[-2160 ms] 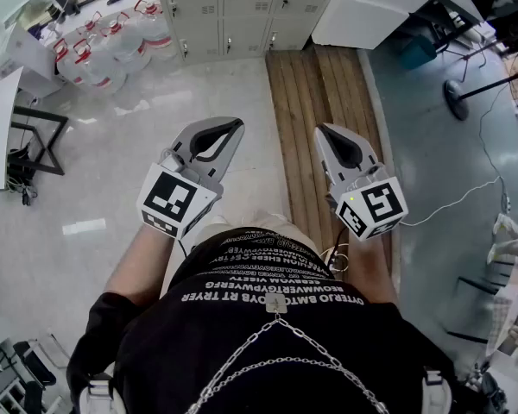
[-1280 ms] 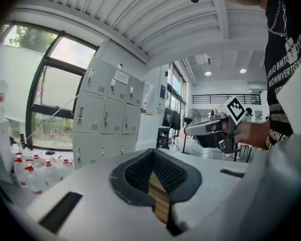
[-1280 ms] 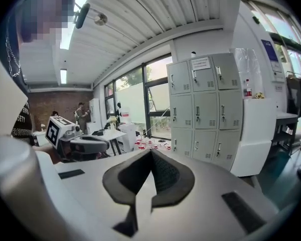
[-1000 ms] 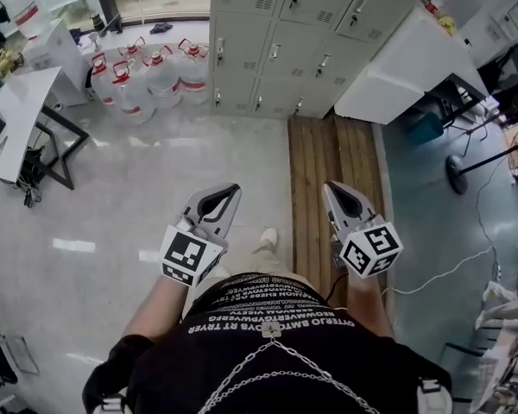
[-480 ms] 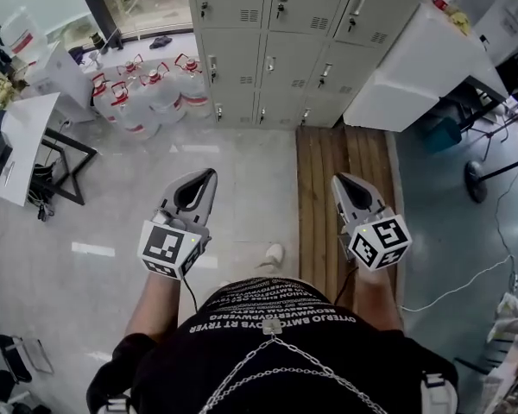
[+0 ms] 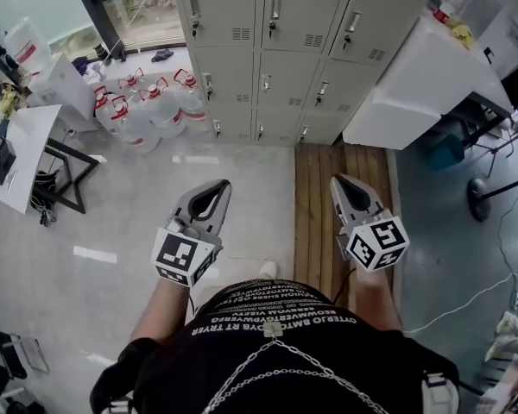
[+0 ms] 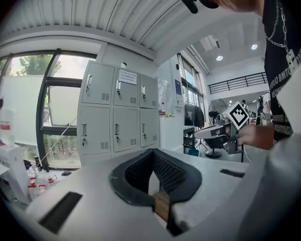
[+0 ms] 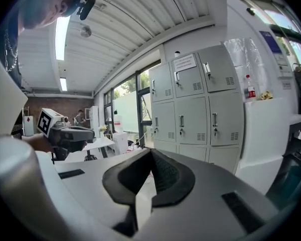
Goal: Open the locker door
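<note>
A bank of grey lockers (image 6: 276, 50) stands ahead across the floor, every door closed, each with a small handle. Both grippers are held in front of the person's body, well short of the lockers and touching nothing. The left gripper (image 6: 222, 186) is shut and empty; in its own view its tips (image 7: 151, 150) meet and the lockers (image 7: 115, 115) show beyond. The right gripper (image 6: 338, 182) is shut and empty too, its tips (image 8: 150, 150) closed, pointing at the lockers (image 8: 195, 104). Each gripper shows in the other's view: the right gripper (image 7: 218, 132) and the left gripper (image 8: 65, 132).
Several water jugs (image 6: 142, 102) stand left of the lockers by a window. A white desk (image 6: 26, 145) is at far left. A white counter (image 6: 423, 76) juts out right of the lockers. A wooden floor strip (image 6: 328, 197) runs below the right gripper; a fan base (image 6: 490, 188) stands right.
The person has walked towards the lockers, which now fill more of the top of the head view. Both grippers stayed shut and in front of the body.
</note>
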`<state>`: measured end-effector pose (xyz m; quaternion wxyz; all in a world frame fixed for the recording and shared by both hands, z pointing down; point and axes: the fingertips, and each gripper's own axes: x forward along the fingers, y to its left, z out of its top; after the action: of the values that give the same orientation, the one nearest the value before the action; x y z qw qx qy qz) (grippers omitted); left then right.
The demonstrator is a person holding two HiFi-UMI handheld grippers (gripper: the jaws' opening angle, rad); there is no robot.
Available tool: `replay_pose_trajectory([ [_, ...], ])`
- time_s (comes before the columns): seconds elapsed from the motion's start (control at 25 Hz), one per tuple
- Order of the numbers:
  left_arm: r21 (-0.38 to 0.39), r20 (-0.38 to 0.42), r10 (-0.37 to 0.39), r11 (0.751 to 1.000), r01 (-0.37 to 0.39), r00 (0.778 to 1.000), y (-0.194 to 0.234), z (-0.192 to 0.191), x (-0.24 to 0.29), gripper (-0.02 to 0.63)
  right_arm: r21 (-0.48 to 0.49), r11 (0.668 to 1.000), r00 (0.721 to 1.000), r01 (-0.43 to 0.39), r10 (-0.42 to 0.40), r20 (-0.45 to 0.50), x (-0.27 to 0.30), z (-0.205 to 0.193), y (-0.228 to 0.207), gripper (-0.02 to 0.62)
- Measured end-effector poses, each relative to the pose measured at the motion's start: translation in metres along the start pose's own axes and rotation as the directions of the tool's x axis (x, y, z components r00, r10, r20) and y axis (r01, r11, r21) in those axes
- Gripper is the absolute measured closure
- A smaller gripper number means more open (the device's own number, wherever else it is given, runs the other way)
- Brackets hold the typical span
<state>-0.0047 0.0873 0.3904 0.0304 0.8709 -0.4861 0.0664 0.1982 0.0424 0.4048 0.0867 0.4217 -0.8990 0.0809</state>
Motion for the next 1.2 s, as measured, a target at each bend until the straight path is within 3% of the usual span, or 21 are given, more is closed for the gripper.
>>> replay_pose_trajectory([
  [0.28,0.033,-0.01,0.054,0.998,-0.053,0.999,-0.009,0.009,0.015,0.601,0.05,0.999,1.0,-0.003,0.004,-0.014,-0.008,-0.017,-0.039,0.6],
  [0.52,-0.008,-0.001,0.091,0.996,-0.091,0.996,-0.001,0.011,0.013,0.601,0.055,0.998,1.0,-0.014,0.014,-0.003,-0.004,-0.017,-0.044,0.6],
  [0.68,-0.003,-0.004,0.082,0.997,-0.082,0.997,0.001,0.005,0.022,0.601,0.056,0.998,1.0,-0.021,0.021,-0.009,0.003,-0.02,-0.039,0.6],
  [0.92,-0.056,0.022,0.062,0.997,-0.06,0.998,0.023,0.003,0.047,0.601,0.072,0.997,0.999,-0.009,0.012,-0.048,0.018,-0.029,-0.042,0.6],
  [1.2,-0.045,-0.027,-0.005,0.999,0.004,1.0,0.062,-0.006,0.087,0.601,0.066,0.998,0.998,0.017,-0.013,-0.056,0.066,-0.015,-0.048,0.6],
])
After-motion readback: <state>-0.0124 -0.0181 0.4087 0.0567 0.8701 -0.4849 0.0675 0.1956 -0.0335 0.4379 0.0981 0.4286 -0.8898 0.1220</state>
